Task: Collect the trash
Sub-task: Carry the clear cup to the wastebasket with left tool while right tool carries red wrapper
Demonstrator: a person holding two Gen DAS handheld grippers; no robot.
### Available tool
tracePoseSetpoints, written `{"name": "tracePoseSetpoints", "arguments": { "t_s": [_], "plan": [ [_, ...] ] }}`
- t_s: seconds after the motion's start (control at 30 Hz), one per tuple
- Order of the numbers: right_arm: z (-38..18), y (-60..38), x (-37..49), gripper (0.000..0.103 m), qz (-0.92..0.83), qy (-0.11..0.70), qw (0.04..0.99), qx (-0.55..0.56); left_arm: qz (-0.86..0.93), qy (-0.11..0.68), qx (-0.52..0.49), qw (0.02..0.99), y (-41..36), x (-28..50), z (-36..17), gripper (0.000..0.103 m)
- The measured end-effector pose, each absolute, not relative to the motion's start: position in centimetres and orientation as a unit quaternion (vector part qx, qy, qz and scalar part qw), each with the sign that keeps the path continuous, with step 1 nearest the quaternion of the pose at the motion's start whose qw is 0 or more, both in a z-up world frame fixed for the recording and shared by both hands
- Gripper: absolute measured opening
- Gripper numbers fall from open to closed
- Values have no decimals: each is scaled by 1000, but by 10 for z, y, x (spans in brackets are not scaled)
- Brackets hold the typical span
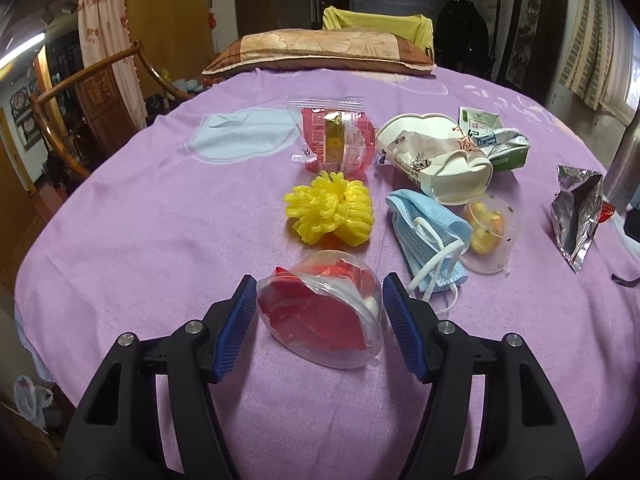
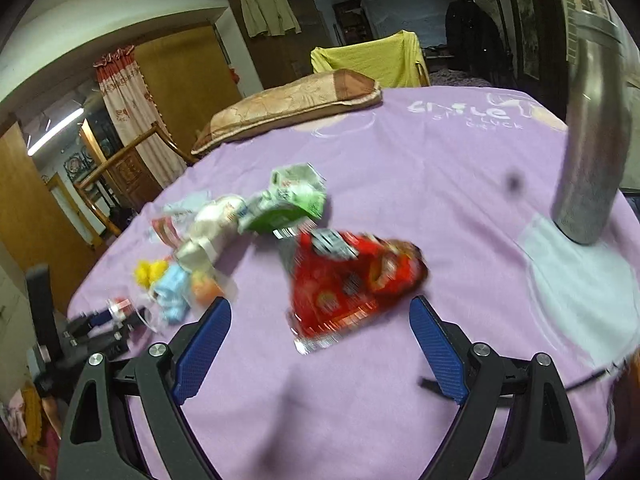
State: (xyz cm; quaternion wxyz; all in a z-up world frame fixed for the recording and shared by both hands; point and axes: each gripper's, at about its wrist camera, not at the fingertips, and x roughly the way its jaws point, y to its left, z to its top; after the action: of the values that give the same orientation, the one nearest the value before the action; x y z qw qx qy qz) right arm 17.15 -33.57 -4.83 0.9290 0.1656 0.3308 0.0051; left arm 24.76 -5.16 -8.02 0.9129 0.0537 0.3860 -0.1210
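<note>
Trash is scattered over my purple bedspread (image 1: 140,208). Just beyond the clear plastic cup stuffed with red wrapper (image 1: 320,312) lies a yellow foam fruit net (image 1: 330,210), and past that a red-and-clear snack packet (image 1: 336,140). To the right sit a crumpled blue face mask (image 1: 424,236), a small clear cup with yellow and orange bits inside (image 1: 490,232), a squashed white paper bowl (image 1: 432,160) and a crushed green-and-white carton (image 1: 500,142). A crinkled silver foil bag (image 1: 576,216) stands well apart at the right edge, near a metal post (image 2: 592,140). A brown patterned pillow (image 1: 320,50) rests at the far end.

My left gripper (image 1: 320,320) points down at the bed with the stuffed cup lying on its side between the blue pads; the left pad touches the cup wall and the right sits just beside its rim, but I cannot tell whether they press on it.

My right gripper (image 2: 320,344) is spread wide and empty above the bedspread, angled down, with a red foil snack bag (image 2: 348,284) lying just ahead of its fingertips. That view is blurred.
</note>
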Motion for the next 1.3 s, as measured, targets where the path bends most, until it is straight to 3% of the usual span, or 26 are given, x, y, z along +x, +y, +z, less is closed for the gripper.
{"name": "tracePoseSetpoints", "arguments": {
  "t_s": [0.17,0.23,0.27,0.3,0.33,0.47,0.57,1.07,1.3],
  "plan": [
    [-50,-311,195,87,0,343,932,118,-134,409,29,902,-47,255,-84,64],
    [-56,-308,202,69,-27,352,931,87,-134,414,27,900,-47,257,-85,64],
    [-57,-310,202,44,-30,354,931,84,-135,414,28,900,-47,256,-85,64],
    [-58,-314,201,7,-33,353,931,87,-136,412,28,901,-47,256,-84,64],
    [-58,-321,198,2,-34,349,931,100,-136,410,28,901,-47,255,-84,64],
    [-45,-340,168,2,-5,287,944,160,-132,406,30,904,-46,251,-83,63],
    [-38,-340,151,2,2,270,950,160,-138,408,26,902,-42,246,-84,56],
    [-15,-308,118,2,80,254,950,162,-83,351,-9,933,21,195,-40,56],
    [-5,-263,113,2,134,258,946,144,-30,354,-34,934,81,161,-47,56]
  ]
}}
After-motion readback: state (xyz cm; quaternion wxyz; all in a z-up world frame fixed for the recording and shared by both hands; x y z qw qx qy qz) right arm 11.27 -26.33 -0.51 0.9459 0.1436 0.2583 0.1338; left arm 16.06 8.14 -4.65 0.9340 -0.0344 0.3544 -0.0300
